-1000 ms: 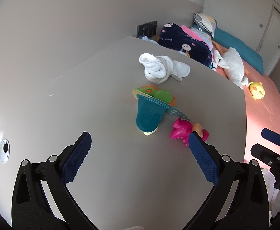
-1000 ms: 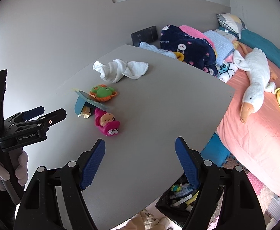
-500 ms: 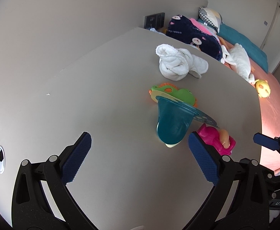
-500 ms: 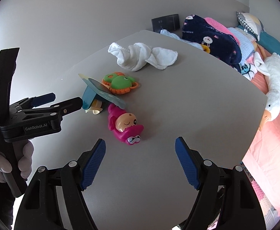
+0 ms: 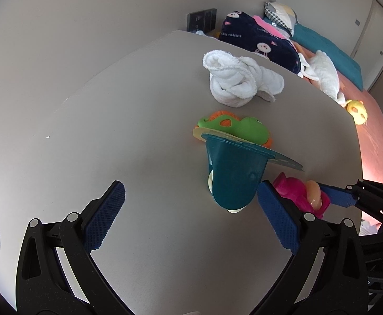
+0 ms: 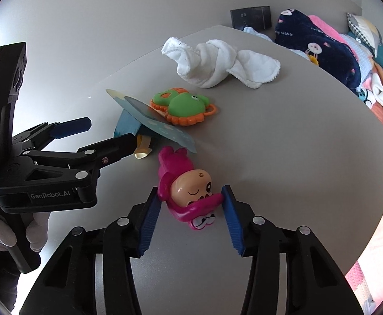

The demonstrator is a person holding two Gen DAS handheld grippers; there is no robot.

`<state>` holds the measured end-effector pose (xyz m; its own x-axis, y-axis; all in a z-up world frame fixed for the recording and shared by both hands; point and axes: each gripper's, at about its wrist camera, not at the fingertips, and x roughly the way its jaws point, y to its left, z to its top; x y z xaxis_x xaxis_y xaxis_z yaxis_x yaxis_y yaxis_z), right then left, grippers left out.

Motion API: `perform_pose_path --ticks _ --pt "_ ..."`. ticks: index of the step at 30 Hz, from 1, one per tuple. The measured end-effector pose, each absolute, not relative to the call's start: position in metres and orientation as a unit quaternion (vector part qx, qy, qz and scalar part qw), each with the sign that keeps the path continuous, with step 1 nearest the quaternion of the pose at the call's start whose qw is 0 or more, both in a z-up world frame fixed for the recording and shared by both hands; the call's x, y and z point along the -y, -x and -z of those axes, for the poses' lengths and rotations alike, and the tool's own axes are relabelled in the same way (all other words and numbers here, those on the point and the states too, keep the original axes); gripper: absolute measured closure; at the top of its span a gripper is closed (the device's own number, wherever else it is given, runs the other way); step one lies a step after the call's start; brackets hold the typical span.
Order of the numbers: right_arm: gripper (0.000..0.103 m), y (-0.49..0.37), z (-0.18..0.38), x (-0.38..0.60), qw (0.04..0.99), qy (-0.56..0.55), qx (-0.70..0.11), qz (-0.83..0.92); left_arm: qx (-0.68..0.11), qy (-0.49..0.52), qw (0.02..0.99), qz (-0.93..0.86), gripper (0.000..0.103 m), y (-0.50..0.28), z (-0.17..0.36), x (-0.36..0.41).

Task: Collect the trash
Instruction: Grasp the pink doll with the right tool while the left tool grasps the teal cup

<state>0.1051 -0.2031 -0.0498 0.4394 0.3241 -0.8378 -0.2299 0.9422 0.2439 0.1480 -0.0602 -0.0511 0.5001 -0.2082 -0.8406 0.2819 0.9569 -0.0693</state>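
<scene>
A pink toy figure (image 6: pixel 188 191) lies on the grey table (image 6: pixel 283 144); it also shows in the left wrist view (image 5: pixel 299 194). My right gripper (image 6: pixel 190 204) has its fingers on either side of the toy, narrowed around it, the right pad touching. A teal cup with a peeled lid (image 5: pixel 233 173) lies tipped beside a green and orange turtle toy (image 5: pixel 236 126). My left gripper (image 5: pixel 191 210) is open, its right finger next to the cup. The left gripper also shows in the right wrist view (image 6: pixel 104 139), near the cup (image 6: pixel 128 126).
A crumpled white towel (image 5: pixel 238 78) lies farther back on the table. Beyond the table's far edge is a bed with a dark blanket (image 6: pixel 320 47), a white plush goose (image 5: pixel 325 73) and a yellow toy (image 5: pixel 358 109). A wall runs along the left.
Both grippers moved forward toward the items. The right gripper's fingers narrowed from wide open to either side of the pink toy. The left gripper came up beside the teal cup.
</scene>
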Motion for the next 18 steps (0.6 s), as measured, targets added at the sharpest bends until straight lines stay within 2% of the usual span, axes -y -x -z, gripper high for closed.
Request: perform_pose_path --ticks 10,13,15,16,18 --pt "0.054 -0.096 0.049 0.209 0.848 -0.045 -0.506 -0.152 -0.484 -0.039 0.859 0.161 0.008 -0.161 0.059 0.078" --pt "0.054 -0.094 0.049 0.212 0.847 -0.046 -0.508 -0.147 -0.488 -0.031 0.856 0.166 0.020 -0.165 0.061 0.081" --pt "0.054 -0.093 0.048 0.215 0.848 -0.050 -0.508 -0.144 -0.494 -0.020 0.852 0.170 0.037 -0.167 0.063 0.080" --pt "0.054 -0.093 0.047 0.217 0.848 -0.052 -0.508 -0.142 -0.496 -0.013 0.851 0.172 0.042 -0.168 0.065 0.079" --pt "0.054 -0.091 0.046 0.220 0.850 -0.055 -0.505 -0.138 -0.494 0.001 0.852 0.174 0.062 -0.169 0.065 0.076"
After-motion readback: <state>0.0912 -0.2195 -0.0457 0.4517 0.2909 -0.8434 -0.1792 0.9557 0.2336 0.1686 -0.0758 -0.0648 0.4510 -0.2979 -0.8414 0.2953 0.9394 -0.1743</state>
